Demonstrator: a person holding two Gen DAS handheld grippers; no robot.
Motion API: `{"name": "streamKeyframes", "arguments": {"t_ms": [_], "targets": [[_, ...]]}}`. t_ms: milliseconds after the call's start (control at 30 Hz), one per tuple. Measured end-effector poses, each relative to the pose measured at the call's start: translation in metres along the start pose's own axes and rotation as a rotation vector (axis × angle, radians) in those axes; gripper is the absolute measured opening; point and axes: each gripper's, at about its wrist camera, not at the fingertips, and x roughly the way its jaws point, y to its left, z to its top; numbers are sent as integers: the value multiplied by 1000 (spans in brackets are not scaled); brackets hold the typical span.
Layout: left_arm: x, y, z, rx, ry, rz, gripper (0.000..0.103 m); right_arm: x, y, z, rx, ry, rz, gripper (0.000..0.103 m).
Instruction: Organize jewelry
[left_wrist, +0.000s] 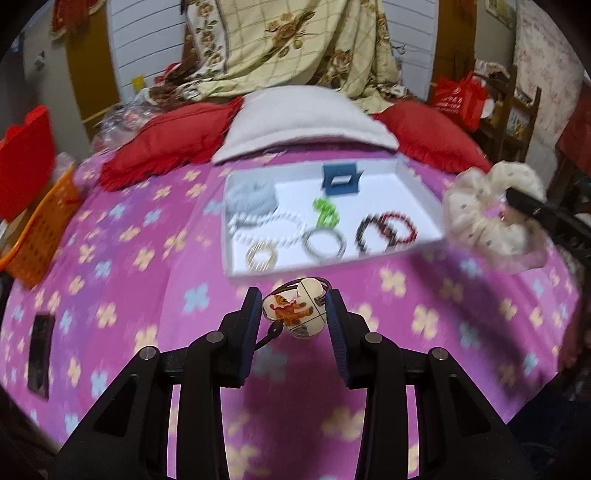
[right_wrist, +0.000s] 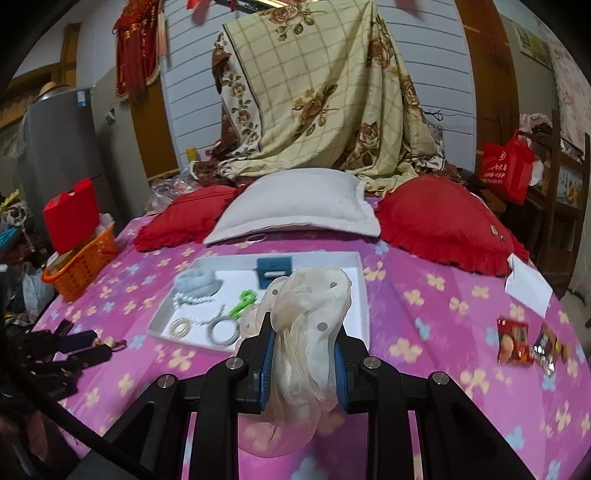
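Note:
My left gripper (left_wrist: 294, 300) is shut on a mouse-head hair tie charm (left_wrist: 295, 312) with a bear picture, held just in front of the white tray (left_wrist: 421, 192). The tray holds a blue clip (left_wrist: 341, 179), a grey scrunchie (left_wrist: 251, 197), white pearl beads (left_wrist: 266, 227), a green clip (left_wrist: 325, 212), gold, silver and dark red bracelets (left_wrist: 388, 229). My right gripper (right_wrist: 304, 334) is shut on a cream dotted scrunchie (right_wrist: 306, 325), held above the bed near the tray (right_wrist: 364, 295). It also shows in the left wrist view (left_wrist: 491, 210), right of the tray.
The pink flowered bedspread (left_wrist: 147, 295) carries red pillows (right_wrist: 443, 221), a white pillow (right_wrist: 295, 203), an orange basket (right_wrist: 83, 266) at the left edge, snack packets (right_wrist: 513, 341) and a white paper (right_wrist: 528, 284) at right, and a dark phone (left_wrist: 38, 354).

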Motion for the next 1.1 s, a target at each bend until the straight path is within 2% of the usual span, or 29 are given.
{"name": "streamKeyframes", "arguments": {"t_ms": [200, 300, 467, 633, 733, 767, 800, 833, 867, 933, 1100], "targets": [[44, -9, 62, -17, 23, -90, 35, 60, -18, 34, 17, 59, -11, 26], [75, -12, 87, -17, 21, -83, 35, 98, -27, 45, 46, 104, -1, 26], [144, -5, 123, -63, 104, -98, 34, 154, -38, 50, 104, 166, 23, 26], [191, -5, 138, -36, 133, -43, 35, 189, -42, 46, 126, 214, 30, 26], [203, -3, 140, -35, 144, -41, 36, 199, -42, 42, 124, 227, 25, 26], [206, -1, 140, -43, 150, -54, 37, 201, -41, 41, 125, 233, 24, 29], [207, 0, 140, -49, 154, -63, 42, 203, -42, 40, 128, 239, 23, 34], [208, 2, 140, -59, 154, -77, 48, 203, -44, 38, 134, 236, 20, 48], [206, 3, 140, -66, 150, -87, 50, 202, -45, 38, 139, 230, 15, 52], [201, 5, 141, -76, 141, -107, 53, 198, -47, 37, 150, 228, 9, 51], [171, 1, 138, -56, 111, -124, 53, 174, -54, 38, 182, 207, 16, 52]]}}
